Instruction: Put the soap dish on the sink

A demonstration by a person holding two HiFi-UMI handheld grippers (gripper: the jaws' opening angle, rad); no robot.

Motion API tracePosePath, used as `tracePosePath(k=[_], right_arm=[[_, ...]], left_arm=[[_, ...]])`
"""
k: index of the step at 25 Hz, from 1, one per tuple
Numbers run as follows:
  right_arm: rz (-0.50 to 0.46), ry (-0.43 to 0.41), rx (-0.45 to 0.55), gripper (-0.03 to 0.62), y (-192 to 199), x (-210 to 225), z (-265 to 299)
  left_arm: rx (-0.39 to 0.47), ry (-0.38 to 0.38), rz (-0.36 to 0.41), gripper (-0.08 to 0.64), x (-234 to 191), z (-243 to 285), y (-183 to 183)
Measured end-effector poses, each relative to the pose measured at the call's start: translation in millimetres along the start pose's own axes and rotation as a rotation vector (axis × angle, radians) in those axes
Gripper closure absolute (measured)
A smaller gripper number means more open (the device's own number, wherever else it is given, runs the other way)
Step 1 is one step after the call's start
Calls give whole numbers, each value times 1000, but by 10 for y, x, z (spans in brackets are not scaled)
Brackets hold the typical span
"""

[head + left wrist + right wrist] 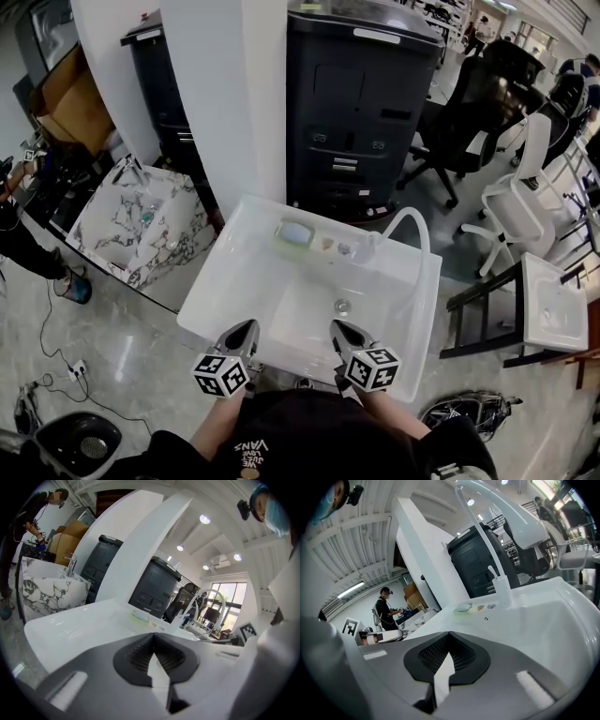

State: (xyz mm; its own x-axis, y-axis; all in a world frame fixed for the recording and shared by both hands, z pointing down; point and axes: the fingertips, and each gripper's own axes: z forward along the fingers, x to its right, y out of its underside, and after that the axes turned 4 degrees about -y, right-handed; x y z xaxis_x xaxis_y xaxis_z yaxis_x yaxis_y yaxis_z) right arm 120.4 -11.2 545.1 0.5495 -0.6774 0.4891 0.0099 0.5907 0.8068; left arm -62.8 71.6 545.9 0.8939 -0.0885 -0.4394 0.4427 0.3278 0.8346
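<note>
I have both claws pressed together with nothing between them. In each gripper view the ribbed dark pads meet at a point, and only a white sliver of the basin shows through below them. The left claw (250,326) and right claw (337,327) hover over the near rim of the sink (214,286), each backed by its marker cube (222,373).

The sink is a glossy white rectangular basin with rounded corners and a small metal drain (343,306) in its floor. The soap dish (294,232) sits on the far ledge, well apart from both claws. It is a pale, rounded oblong with a greenish edge and something light lying in it. Just beside it on the ledge are two tiny objects (336,247), too small for me to identify. Next to them a white arched faucet (413,225) rises at the back right corner.

To the left of the sink stands a second basin of white marble with dark veins (131,225). Behind the sink are a white pillar (239,94) and a tall black cabinet (361,103), whose top is cut off by the frame. Office chairs (511,202) crowd the right side. My own dark shirt hides the floor directly below the claws.
</note>
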Motion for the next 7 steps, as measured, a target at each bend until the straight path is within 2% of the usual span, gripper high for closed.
tracePosePath(k=[7], right_arm=[[1, 5, -1, 591, -19, 7, 25]], left_arm=[[-3, 2, -6, 508, -10, 10, -3]])
